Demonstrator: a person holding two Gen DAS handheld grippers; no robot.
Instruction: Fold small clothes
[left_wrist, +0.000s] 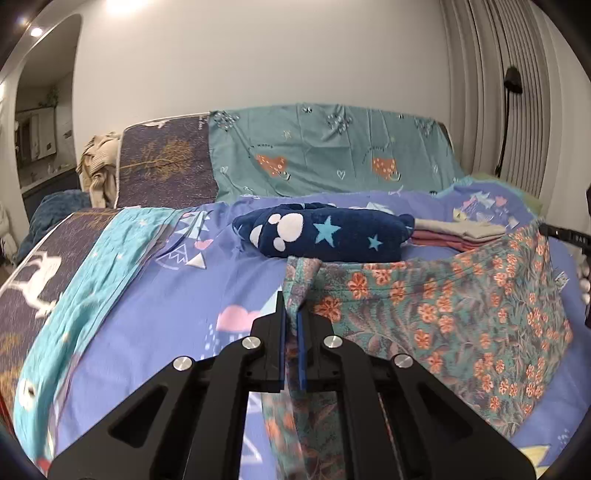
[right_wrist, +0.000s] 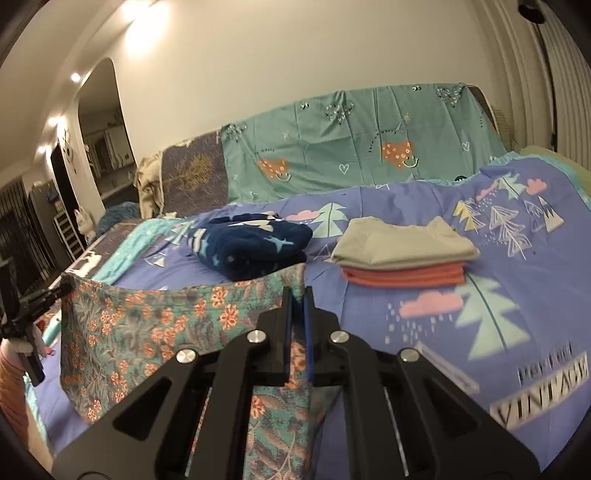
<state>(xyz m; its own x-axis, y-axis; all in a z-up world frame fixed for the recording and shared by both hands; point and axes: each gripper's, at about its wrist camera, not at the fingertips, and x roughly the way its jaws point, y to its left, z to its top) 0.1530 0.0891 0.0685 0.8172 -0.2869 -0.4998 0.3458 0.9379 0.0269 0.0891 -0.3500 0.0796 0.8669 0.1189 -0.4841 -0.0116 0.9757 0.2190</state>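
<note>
A teal floral garment with orange flowers (left_wrist: 443, 314) hangs stretched between my two grippers above the bed. My left gripper (left_wrist: 291, 314) is shut on its left top corner. My right gripper (right_wrist: 298, 299) is shut on its other top corner; the cloth (right_wrist: 155, 325) spreads to the left in the right wrist view. The right gripper shows at the far right edge of the left wrist view (left_wrist: 565, 234), and the left gripper at the far left of the right wrist view (right_wrist: 33, 299). The garment's lower part hangs down under each gripper.
A purple printed bedsheet (right_wrist: 480, 314) covers the bed. A folded navy star blanket (left_wrist: 325, 230) lies behind the garment. A stack of folded beige and coral clothes (right_wrist: 402, 254) sits to its right. A teal sheet (left_wrist: 332, 151) drapes the headboard.
</note>
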